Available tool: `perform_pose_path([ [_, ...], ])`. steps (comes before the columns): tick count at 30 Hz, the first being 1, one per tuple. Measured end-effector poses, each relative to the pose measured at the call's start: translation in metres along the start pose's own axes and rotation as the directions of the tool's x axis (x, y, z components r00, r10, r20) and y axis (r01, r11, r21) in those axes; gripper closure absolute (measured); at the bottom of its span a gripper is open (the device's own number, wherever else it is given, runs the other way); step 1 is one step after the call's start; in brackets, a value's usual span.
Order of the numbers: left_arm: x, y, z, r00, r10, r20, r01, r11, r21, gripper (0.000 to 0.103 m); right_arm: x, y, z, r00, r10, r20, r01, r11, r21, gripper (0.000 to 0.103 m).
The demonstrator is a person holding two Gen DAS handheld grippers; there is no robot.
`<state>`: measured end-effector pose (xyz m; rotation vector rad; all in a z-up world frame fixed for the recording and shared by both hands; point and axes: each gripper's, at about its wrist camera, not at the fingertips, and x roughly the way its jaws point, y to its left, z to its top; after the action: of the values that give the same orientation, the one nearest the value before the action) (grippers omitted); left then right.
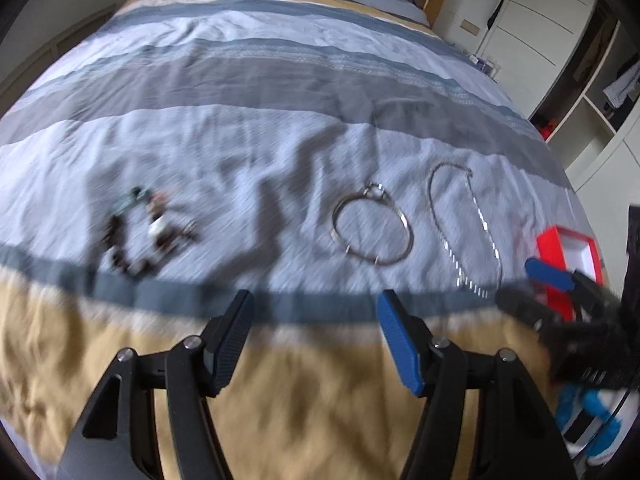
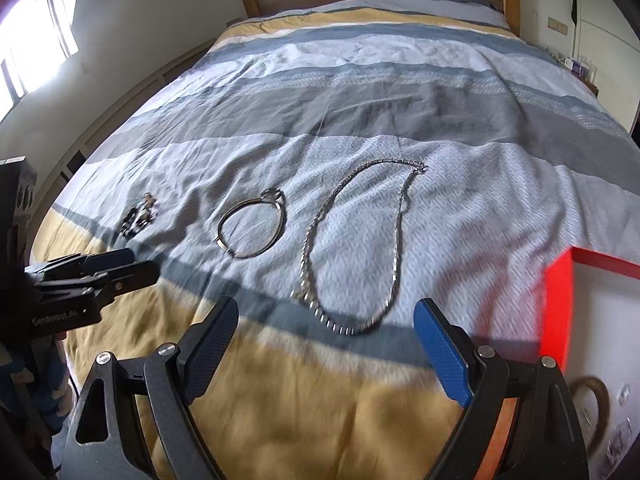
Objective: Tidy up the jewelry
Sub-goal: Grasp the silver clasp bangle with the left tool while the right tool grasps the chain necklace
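- Left wrist view: the left hand-held gripper [image 1: 316, 336] hangs over the yellow band of the striped blue, grey and yellow bedspread [image 1: 248, 80], its 2 fingers spread wide with nothing between them; one pad is black, the other blue.
- Beyond it, 3 pieces of jewelry lie in a row on the pale blue stripe: a blurred dark beaded bracelet [image 1: 140, 236] to the left, a round silver metal bangle [image 1: 372, 226] in the middle, and a long silver chain necklace [image 1: 464, 228] just to the right of the bangle, laid out as an open loop.
- The open red jewelry box with a white lining [image 1: 568, 256] sits at the right edge of the bed, near the necklace.
- The right hand-held gripper [image 1: 536, 284] reaches in from the right in front of that box; it is blurred, with a modest gap between its fingers.
- Right wrist view: the right hand-held gripper [image 2: 326, 344] has its fingers wide apart and empty, above the yellow band, with the chain necklace [image 2: 352, 248] straight ahead of it.
- The silver bangle [image 2: 252, 224] lies just left of the necklace, apart from it, and the beaded bracelet [image 2: 140, 216] lies further left.
- The red box [image 2: 560, 300] fills the right edge, close to the blue finger.
- The left hand-held gripper [image 2: 138, 266] shows side-on at the left, so its opening cannot be read here.
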<state>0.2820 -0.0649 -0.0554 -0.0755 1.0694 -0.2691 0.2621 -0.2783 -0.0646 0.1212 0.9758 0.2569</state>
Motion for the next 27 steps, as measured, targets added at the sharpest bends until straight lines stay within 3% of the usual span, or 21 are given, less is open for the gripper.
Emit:
perform_pose_path([
  [10,0.05,-0.009,0.029,0.998,-0.026,-0.049,0.024,0.999,-0.027,0.043,0.034,-0.008,0.015,1.0,-0.004,-0.019,0.004,1.0,0.001,0.014],
  [13,0.06,-0.009,0.033,0.998,-0.009,-0.061,0.007,0.999,-0.036,0.053,0.041,-0.009,0.017,1.0,-0.008,-0.023,0.008,1.0,0.002,0.018],
  [15,0.066,-0.01,0.035,0.997,0.015,-0.071,-0.017,0.999,-0.033,0.065,0.045,-0.01,0.018,1.0,-0.012,-0.027,0.012,1.0,0.002,0.023],
  [22,0.079,-0.014,0.039,0.992,0.072,-0.107,-0.073,0.997,-0.005,0.084,0.055,-0.013,0.013,0.998,-0.042,-0.044,0.043,0.999,0.021,0.055],
  [27,0.083,-0.03,0.039,0.985,0.115,-0.127,-0.108,0.992,0.067,0.096,0.051,-0.016,0.006,0.998,-0.015,-0.057,0.019,0.998,0.055,0.086],
])
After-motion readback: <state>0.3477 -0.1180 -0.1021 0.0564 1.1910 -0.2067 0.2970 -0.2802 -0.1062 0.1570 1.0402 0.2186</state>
